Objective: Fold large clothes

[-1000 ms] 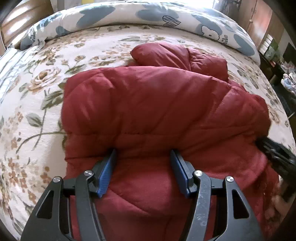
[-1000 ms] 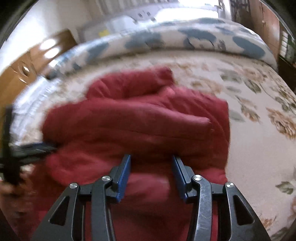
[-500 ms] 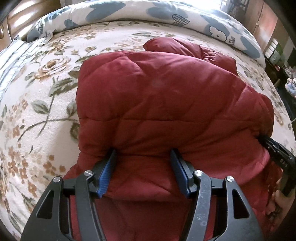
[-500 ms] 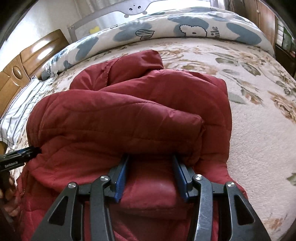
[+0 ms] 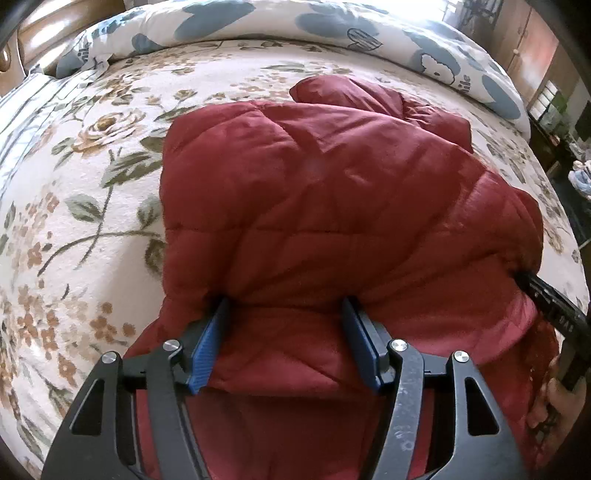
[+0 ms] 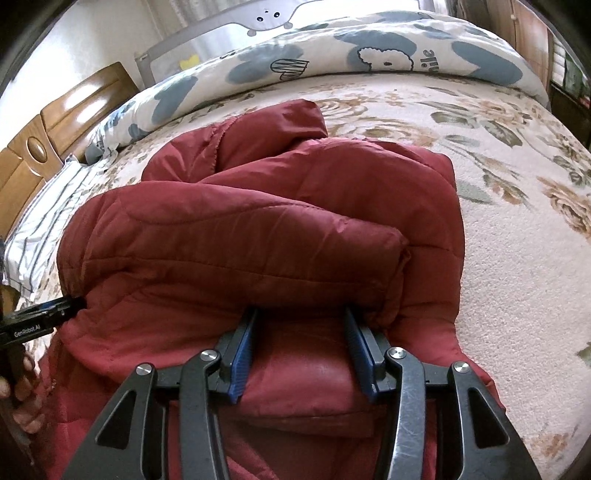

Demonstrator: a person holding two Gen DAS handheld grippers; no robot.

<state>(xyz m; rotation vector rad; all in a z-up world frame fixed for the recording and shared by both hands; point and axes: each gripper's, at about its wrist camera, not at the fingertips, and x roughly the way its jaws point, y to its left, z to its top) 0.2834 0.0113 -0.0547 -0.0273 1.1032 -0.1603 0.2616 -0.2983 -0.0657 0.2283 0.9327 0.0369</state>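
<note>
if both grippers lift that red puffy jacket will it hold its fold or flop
The red quilted jacket will probably sag and unfold: its folded layers already slump softly on the floral bedspread. Its puffy quilting suggests it is light for its bulk. The smooth, slightly shiny shell may slip.

Jacket (image 5: 332, 206) lies on the bedspread (image 5: 74, 221) — duvet (image 5: 258, 18) behind it.

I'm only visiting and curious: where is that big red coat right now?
The red coat lies bunched on the flowered bedspread, in the middle of both wrist views, below the blue-and-white duvet, with both grippers at its near edge.
</note>
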